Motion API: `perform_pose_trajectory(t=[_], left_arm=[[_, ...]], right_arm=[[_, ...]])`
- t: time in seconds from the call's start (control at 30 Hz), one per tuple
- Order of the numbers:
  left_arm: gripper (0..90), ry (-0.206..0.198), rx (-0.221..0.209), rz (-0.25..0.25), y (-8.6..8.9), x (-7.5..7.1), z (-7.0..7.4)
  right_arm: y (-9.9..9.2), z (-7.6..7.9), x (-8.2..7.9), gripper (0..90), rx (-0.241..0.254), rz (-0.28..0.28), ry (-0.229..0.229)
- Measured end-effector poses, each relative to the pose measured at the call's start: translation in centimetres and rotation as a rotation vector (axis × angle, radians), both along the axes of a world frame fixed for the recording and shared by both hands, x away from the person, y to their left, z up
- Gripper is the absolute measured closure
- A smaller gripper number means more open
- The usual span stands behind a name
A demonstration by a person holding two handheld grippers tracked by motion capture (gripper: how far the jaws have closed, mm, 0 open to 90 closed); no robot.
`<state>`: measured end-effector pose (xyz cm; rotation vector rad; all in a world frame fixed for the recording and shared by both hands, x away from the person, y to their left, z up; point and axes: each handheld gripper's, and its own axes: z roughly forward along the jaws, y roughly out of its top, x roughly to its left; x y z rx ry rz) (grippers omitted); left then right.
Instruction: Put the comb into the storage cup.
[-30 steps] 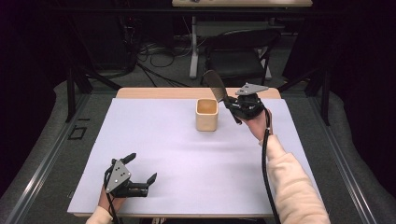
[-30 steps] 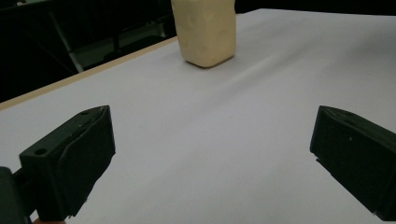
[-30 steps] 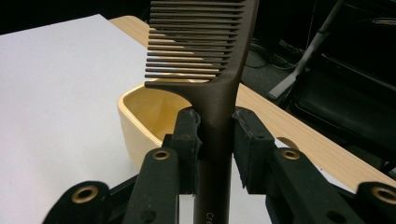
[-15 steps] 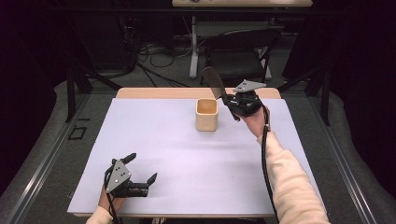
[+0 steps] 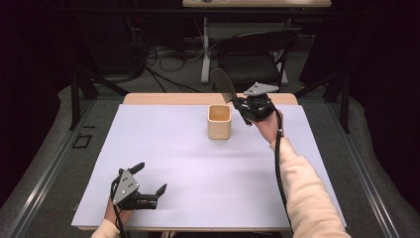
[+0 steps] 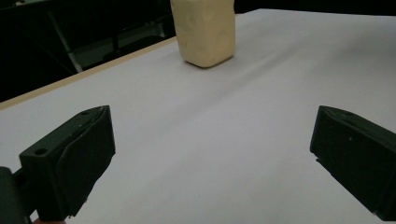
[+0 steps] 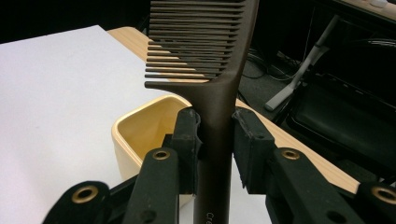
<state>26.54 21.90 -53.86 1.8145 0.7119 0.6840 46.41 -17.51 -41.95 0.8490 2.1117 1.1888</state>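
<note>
The right hand-held gripper clamped the handle of a dark brown comb, beside a cream square cup. The left hand-held gripper rested wide open and empty on the white worktop.

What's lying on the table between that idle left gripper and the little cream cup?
Nothing: between the left gripper and the cup lies bare white tabletop, in both views.

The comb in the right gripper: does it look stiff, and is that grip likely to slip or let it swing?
The comb probably handles stiff: its handle runs straight past the right gripper without sagging. It looks thin and light. Its smooth, narrow handle is clamped low, so it might pivot between the pads if its teeth catch the cup.
</note>
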Motion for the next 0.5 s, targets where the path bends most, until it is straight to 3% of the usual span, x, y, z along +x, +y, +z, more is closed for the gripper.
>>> perform_pose_trajectory(t=[0.5], left_arm=[[0.1, -0.002, -0.002, -0.001, 0.02, 0.01, 0.04]], right_arm=[[0.91, 0.25, 0.36, 71.7, 0.009, 0.003, -0.031]])
